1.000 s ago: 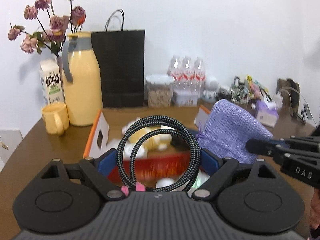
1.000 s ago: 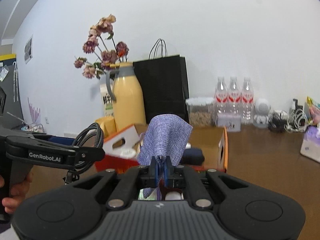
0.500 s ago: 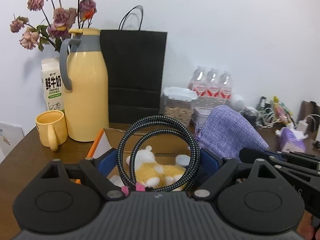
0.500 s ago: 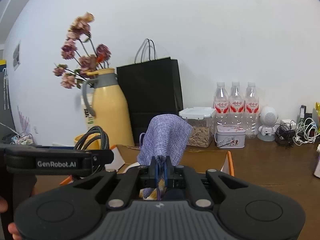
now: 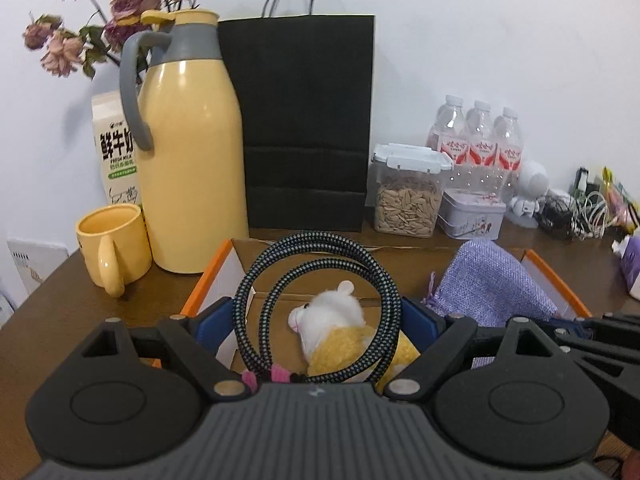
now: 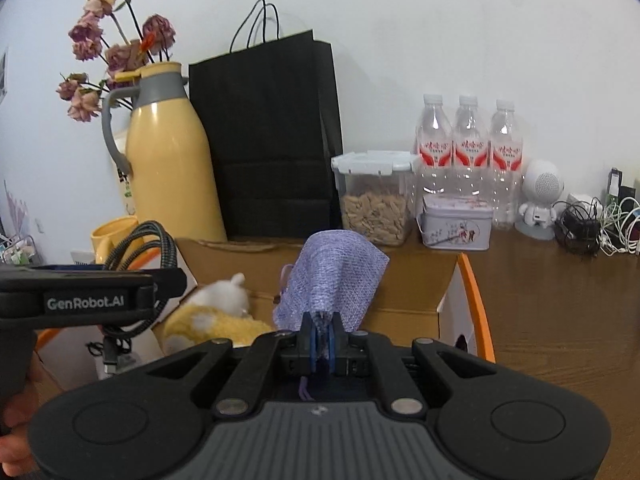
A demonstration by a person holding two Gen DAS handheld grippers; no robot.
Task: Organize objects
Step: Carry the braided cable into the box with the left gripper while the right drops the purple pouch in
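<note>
Your cardboard box (image 5: pixel 408 254), orange along its rims, sits low in the middle of both views, and a white-and-yellow plush toy (image 5: pixel 340 328) lies inside it on its side, head toward the upper left of the left wrist frame. Behind the box, a clear lidded tub (image 6: pixel 376 200) holds pale seeds, next to a closed printed tin (image 6: pixel 456 220); the yellow mug (image 5: pixel 114 246) at left shows no contents from this angle.

Your left gripper (image 5: pixel 318 320) stands wide, its blue fingers (image 5: pixel 212 322) bracing a coiled braided cable (image 5: pixel 316 300) between them. The coil stands upright over the box, ring facing the camera, and its pink-tipped ends are cut off behind the gripper body.

Your right gripper (image 6: pixel 320 338) is pinched nearly closed on the lower edge of a purple woven pouch (image 6: pixel 332 280), which rises upright above the jaws over the box's right half. You cannot see what is in the pouch, and its drawstring is mostly hidden between the pads. The box floor under both tools is blocked from sight
</note>
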